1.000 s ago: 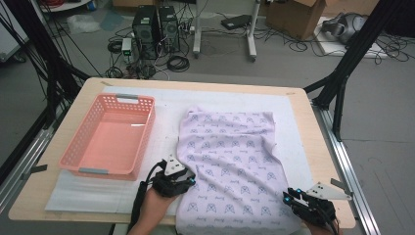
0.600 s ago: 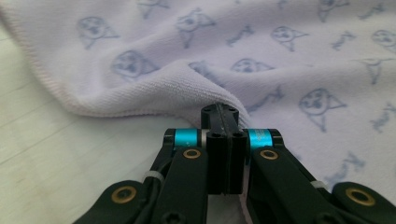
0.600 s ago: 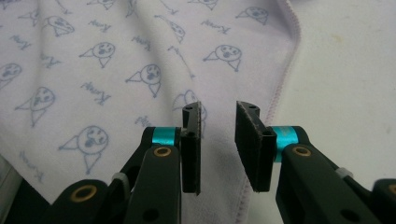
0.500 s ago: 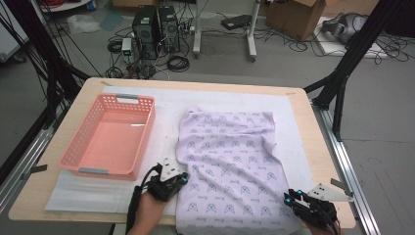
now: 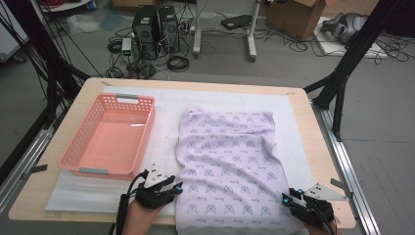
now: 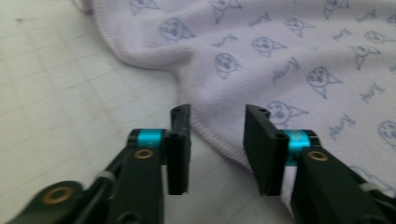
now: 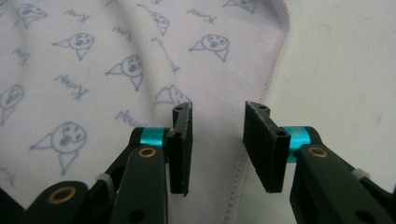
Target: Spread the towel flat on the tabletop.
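A lilac cloth (image 5: 230,156) printed with small cat faces lies spread on the white mat (image 5: 166,112). My left gripper (image 5: 177,188) sits at the cloth's near left edge. In the left gripper view its jaws (image 6: 218,112) have just been opening and stand apart, and the cloth's hem (image 6: 210,133) runs under the gap untouched. My right gripper (image 5: 285,198) is at the near right corner of the cloth. Its jaws (image 7: 218,109) have also just been opening, over the stitched hem (image 7: 243,172) of the cloth (image 7: 116,56), and the pads press on nothing.
A pink plastic basket (image 5: 128,98) stands on the mat to the left of the cloth. The wooden table (image 5: 29,196) ends just in front of both hands. Computers, cables and black frame legs are on the floor beyond the far edge.
The left gripper has slid a little toward the near left, off the cloth's edge, and its jaws stand apart now. The right gripper has kept its place.
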A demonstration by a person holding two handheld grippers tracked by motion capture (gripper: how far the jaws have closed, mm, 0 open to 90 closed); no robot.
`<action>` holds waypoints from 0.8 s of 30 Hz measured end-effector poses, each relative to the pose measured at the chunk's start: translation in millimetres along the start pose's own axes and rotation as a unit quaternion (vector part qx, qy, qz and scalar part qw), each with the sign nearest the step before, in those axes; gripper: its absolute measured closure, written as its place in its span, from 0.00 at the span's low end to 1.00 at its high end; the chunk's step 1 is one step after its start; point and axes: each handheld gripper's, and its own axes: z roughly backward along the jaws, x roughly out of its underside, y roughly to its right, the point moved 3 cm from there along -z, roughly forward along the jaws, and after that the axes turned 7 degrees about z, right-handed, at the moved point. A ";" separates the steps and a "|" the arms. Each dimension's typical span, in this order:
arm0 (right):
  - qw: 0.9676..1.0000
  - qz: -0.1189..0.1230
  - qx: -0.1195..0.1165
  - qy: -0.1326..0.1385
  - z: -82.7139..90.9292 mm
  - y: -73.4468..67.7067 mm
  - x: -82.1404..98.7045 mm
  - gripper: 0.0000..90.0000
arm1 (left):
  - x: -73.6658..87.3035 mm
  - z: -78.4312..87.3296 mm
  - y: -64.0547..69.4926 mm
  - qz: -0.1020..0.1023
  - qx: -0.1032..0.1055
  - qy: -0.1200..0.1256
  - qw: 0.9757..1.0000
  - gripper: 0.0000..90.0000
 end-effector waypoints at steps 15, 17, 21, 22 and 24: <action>0.999 -0.012 -0.048 -0.012 4.7 -7.8 1.5 0.98 | 4.7 5.3 11.1 -0.038 -0.002 -0.024 0.999 0.96; 0.998 -0.009 -0.067 -0.011 7.2 -13.3 3.1 0.98 | 8.0 12.0 7.9 -0.044 -0.008 -0.028 0.999 0.96; 0.996 0.005 -0.090 -0.014 9.5 -23.4 3.3 0.98 | 12.6 24.5 2.5 -0.037 -0.008 -0.024 0.999 0.96; 0.996 0.008 -0.091 -0.014 9.8 -24.4 3.5 0.98 | 13.7 27.5 1.7 -0.033 -0.007 -0.023 0.999 0.96; 0.996 0.004 -0.092 -0.015 11.7 -25.3 5.1 0.98 | 15.8 30.0 2.4 -0.029 0.001 -0.019 0.999 0.96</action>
